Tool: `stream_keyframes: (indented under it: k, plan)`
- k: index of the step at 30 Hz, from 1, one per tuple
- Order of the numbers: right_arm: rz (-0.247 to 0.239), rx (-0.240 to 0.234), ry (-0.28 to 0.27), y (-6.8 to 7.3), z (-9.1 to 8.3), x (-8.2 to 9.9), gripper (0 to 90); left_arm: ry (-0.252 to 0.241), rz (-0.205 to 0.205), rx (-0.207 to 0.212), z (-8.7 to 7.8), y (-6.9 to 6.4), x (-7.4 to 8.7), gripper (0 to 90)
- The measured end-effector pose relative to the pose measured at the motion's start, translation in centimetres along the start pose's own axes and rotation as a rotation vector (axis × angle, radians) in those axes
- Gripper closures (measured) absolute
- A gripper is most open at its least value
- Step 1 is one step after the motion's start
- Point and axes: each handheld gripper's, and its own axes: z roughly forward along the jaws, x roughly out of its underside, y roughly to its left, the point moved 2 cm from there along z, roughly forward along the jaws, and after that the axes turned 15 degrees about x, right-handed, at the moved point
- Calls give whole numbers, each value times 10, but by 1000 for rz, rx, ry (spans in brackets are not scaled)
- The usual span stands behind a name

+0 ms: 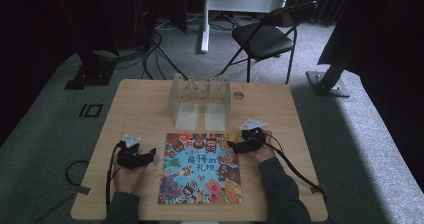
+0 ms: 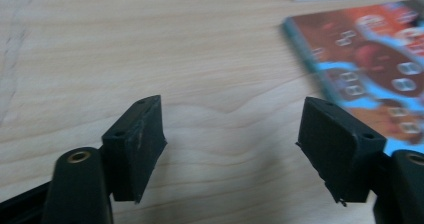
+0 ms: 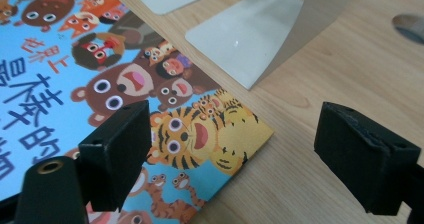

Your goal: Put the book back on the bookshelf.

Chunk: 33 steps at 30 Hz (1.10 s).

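A picture book lay flat on the wooden table, in front of a translucent rack. Lying flush, its thin cover could slip from a pinch at the corner. Left gripper and right gripper flanked it, jaws spread wide, holding nothing.

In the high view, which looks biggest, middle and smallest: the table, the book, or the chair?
1. table
2. chair, though it stands farther away, so its real size is unsure
3. book, which looks close to the chair in size
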Motion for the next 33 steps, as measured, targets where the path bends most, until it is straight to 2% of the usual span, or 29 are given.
stream_keyframes:
  k: [1,5,6,8,16,18,19,20,21,23,28,29,33]
  plan:
    - [-4,-4,20,-2,6,2,144,3,38,9,-1,-8,-2,229]
    - [-2,-35,16,-1,13,3,143,-10,107,51,-1,-26,-6,185]
    - [-2,-35,16,-1,13,3,143,-10,107,51,-1,-26,-6,177]
    - [5,-49,11,0,15,3,143,-9,141,64,-1,-35,-6,162]
    - [17,-87,27,2,27,3,140,14,252,170,1,-73,-1,93]
    - [23,-96,35,1,30,4,141,33,262,181,3,-81,1,82]
    - [23,-96,35,1,30,4,141,33,262,181,3,-81,1,81]
    - [25,-99,43,1,32,5,142,71,264,168,7,-87,5,81]
    - [30,-112,59,2,34,6,145,84,267,183,9,-90,8,76]
    - [28,-110,62,2,35,7,145,92,280,184,10,-96,12,76]
    - [56,-132,67,0,39,9,156,88,335,225,7,-114,18,70]
    - [59,-147,65,0,39,9,165,94,354,224,7,-117,20,71]
    - [62,-155,67,-1,39,9,170,119,391,252,10,-129,26,70]
